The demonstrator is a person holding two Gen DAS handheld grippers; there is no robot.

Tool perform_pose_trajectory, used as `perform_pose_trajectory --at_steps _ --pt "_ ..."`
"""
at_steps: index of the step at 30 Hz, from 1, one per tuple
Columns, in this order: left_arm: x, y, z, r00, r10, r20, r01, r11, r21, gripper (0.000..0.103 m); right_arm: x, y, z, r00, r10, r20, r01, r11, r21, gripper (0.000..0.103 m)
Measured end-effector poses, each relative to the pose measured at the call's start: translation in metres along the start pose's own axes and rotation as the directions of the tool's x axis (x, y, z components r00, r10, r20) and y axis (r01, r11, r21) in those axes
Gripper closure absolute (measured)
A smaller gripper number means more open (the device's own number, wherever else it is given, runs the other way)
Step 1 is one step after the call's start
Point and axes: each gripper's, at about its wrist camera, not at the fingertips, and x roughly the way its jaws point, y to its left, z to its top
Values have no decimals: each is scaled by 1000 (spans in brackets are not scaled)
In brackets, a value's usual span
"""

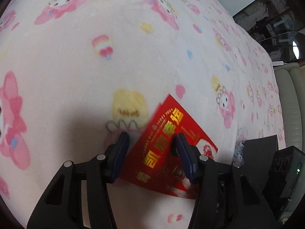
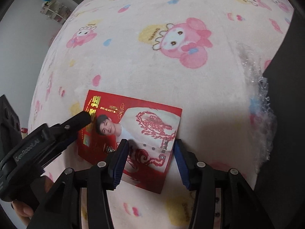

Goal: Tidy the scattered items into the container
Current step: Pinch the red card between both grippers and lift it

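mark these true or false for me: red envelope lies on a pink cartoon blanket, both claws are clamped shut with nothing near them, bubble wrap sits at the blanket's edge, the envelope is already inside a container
1. A red envelope lies on a pink cartoon-print blanket. True.
2. Both claws are clamped shut with nothing near them. False: the left claw and the right claw both stand open over the envelope.
3. Clear bubble wrap sits at the blanket's edge. True.
4. The envelope is already inside a container. False: it lies flat on the blanket.
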Motion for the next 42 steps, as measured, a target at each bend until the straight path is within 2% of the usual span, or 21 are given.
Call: perform_pose_trajectory --at_steps 2,4,8,10,12,13,14,15,17,18,21,23,25,29,31,33,37,40,42 --pt "-10 -4 -9 1000 16 23 -16 1000 21 53 -8 9 -5 1000 -3 9 4 997 -72 57" --pt "-24 -3 -22 1000 -12 27 12 1000 12 57 -22 16 -12 1000 6 30 -2 991 -133 57" --pt "-55 -8 -49 996 -78 40 78 997 21 58 -54 7 -24 995 86 46 -82 992 -97 58" --pt "-73 -20 -66 990 -134 39 132 990 49 66 -74 8 -34 990 121 69 -114 989 -98 59" --pt "-84 -33 -79 984 -179 22 177 981 76 69 -90 16 -43 977 205 53 -198 974 -111 63" --pt "-90 -41 -86 988 -146 41 141 985 102 74 -97 20 -51 964 264 24 -260 959 -112 64" --pt "-93 -46 -91 993 -102 64 94 989 116 74 -104 24 -59 962 272 19 -268 956 -121 67" --pt "-94 -46 -94 995 -79 69 71 991 117 74 -107 28 -63 967 253 32 -247 960 -134 68" --pt "-88 -37 -100 996 -91 24 90 994 58 74 -119 22 -72 976 208 63 -196 968 -160 68" --pt "-89 -30 -103 996 -87 22 86 995 45 74 -115 20 -74 980 191 49 -182 972 -148 68" --pt "-92 -11 -111 999 -41 30 41 999 21 70 -113 6 -86 978 211 -7 -210 972 -107 68" --pt "-97 8 -114 998 -51 22 51 999 -13 64 -115 3 -92 983 181 -17 -181 974 -134 68" --pt "-96 26 -115 996 -87 17 88 994 -65 58 -116 0 -93 982 187 -26 -189 973 -135 68" --pt "-83 35 -105 980 -194 -43 189 977 -100 55 -108 9 -86 983 180 -39 -183 974 -132 68" --pt "-65 29 -95 962 -256 -92 245 963 -114 50 -111 10 -82 987 158 -19 -159 978 -138 68" --pt "-46 21 -89 950 -280 -142 261 956 -136 50 -115 10 -74 988 155 -1 -154 978 -140 68" --pt "-5 10 -88 928 -281 -244 237 952 -195 44 -117 3 -64 993 114 18 -112 988 -110 67" --pt "4 5 -95 912 -314 -264 264 941 -210 41 -121 -2 -66 991 131 34 -127 986 -106 67" --pt "5 8 -98 892 -367 -264 305 920 -248 43 -125 -3 -68 991 129 44 -124 986 -115 67"
